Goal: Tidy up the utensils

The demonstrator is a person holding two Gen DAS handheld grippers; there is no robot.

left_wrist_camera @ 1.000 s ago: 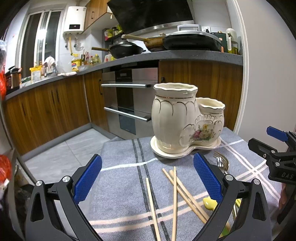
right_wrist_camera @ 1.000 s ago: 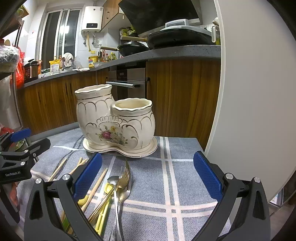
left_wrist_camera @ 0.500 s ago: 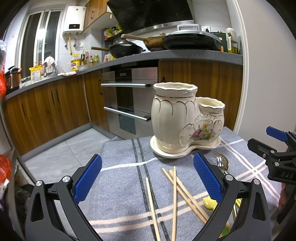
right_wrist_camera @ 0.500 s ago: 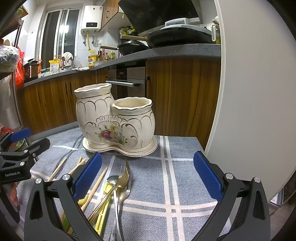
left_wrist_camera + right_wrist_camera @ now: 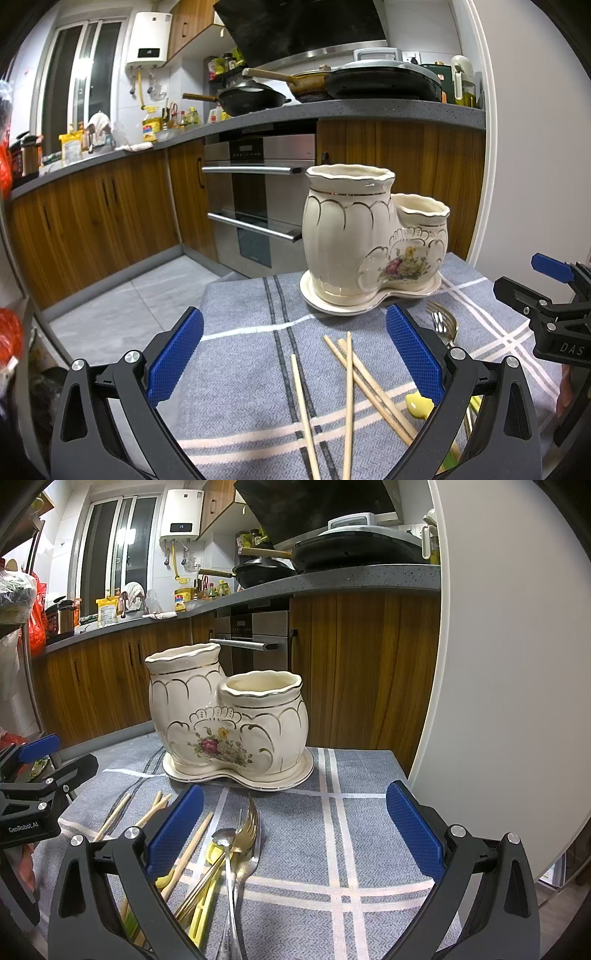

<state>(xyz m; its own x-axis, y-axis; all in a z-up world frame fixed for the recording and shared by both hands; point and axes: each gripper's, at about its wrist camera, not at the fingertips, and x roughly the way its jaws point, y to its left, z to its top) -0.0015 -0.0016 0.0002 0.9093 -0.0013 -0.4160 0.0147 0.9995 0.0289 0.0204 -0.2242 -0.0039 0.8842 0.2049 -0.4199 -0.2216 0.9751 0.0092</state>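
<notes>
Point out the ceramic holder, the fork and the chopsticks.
Holder [image 5: 229, 720]: right wrist view, flowered front wall.
Fork [image 5: 250, 825]: right wrist view, its tines.
Chopsticks [image 5: 348, 373]: left wrist view, shaft of one stick.

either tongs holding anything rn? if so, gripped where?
Nothing held. Left tongs and right tongs are both open and empty; the chopsticks and fork lie on the tablecloth.

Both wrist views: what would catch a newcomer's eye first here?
The cream ceramic utensil holder, with a tall and a short pot joined over a painted flower spray, stands on its matching saucer at the far end of the grey checked tablecloth. In front of it lie loose wooden chopsticks, and to their right a gold fork with spoons. The left gripper and the right gripper both hover open, empty.
</notes>
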